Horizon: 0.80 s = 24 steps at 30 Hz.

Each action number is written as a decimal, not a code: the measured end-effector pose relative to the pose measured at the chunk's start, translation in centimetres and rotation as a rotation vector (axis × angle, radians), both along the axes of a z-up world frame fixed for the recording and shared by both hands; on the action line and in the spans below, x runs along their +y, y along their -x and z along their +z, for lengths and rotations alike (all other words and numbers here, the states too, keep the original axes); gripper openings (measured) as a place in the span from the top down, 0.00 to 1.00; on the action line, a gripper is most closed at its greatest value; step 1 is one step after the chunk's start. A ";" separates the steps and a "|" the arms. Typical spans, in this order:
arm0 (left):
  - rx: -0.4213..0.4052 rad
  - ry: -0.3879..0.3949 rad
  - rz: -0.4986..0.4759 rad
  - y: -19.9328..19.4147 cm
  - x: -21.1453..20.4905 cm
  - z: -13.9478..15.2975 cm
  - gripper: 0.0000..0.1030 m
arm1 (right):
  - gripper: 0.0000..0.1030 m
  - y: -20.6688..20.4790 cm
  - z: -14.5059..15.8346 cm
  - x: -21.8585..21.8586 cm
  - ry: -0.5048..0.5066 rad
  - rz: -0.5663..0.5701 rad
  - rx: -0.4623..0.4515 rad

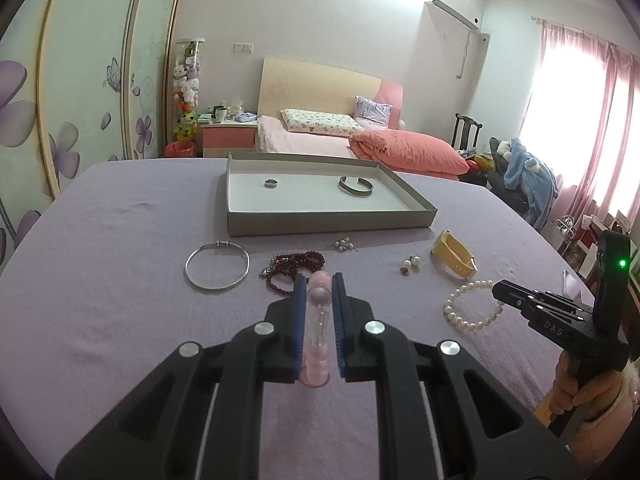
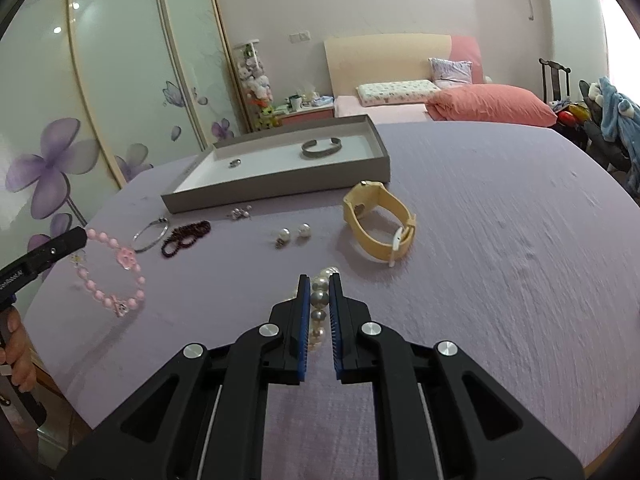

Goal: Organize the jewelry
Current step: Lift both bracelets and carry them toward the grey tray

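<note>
My left gripper (image 1: 319,280) is shut on a pink bead bracelet (image 1: 318,334) and holds it above the purple tablecloth; the bracelet hangs from it in the right wrist view (image 2: 120,270). My right gripper (image 2: 319,280) is shut on a white pearl bracelet (image 2: 320,304), which lies on the cloth (image 1: 472,306). A grey tray (image 1: 240,226) at the back holds a ring (image 1: 271,184) and a metal cuff (image 1: 356,187).
On the cloth in front of the tray lie a silver bangle (image 1: 217,266), a dark red bead bracelet (image 1: 294,266), a small bead cluster (image 1: 343,245), pearl earrings (image 1: 411,265) and a yellow watch (image 1: 454,258). A bed and chair stand behind the table.
</note>
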State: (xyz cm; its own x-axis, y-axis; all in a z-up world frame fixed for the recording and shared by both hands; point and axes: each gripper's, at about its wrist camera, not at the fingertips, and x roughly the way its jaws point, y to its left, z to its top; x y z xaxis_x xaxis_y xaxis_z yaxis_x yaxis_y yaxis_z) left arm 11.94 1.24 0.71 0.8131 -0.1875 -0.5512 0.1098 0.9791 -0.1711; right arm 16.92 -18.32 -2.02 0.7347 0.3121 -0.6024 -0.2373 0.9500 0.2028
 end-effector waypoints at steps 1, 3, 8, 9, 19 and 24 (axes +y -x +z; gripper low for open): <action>-0.004 0.002 0.001 0.1 0.1 0.1 0.87 | 0.90 0.1 0.2 0.1 -0.007 0.003 -0.011; -0.009 0.005 0.002 0.2 0.0 0.1 0.87 | 0.90 0.4 0.6 0.1 -0.017 0.008 -0.031; -0.016 0.010 0.003 0.4 0.1 0.2 0.87 | 0.90 1.1 1.8 0.5 -0.028 0.024 -0.096; -0.017 0.012 0.002 0.5 0.0 0.2 0.87 | 0.90 1.2 2.0 0.5 -0.031 0.028 -0.107; -0.031 0.021 -0.003 0.8 0.0 0.3 0.87 | 0.90 1.4 3.0 0.8 -0.051 0.033 -0.161; -0.029 0.023 -0.005 0.8 0.0 0.3 0.87 | 0.90 1.5 3.0 1.0 -0.051 0.034 -0.162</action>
State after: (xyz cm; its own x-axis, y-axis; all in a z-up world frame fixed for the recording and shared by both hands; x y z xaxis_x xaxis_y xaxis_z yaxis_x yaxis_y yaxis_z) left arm 11.10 1.24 0.97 0.8278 -0.2042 -0.5225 0.1202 0.9743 -0.1903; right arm 15.47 -17.35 0.98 0.8094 0.3652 -0.4600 -0.3023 0.9305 0.2069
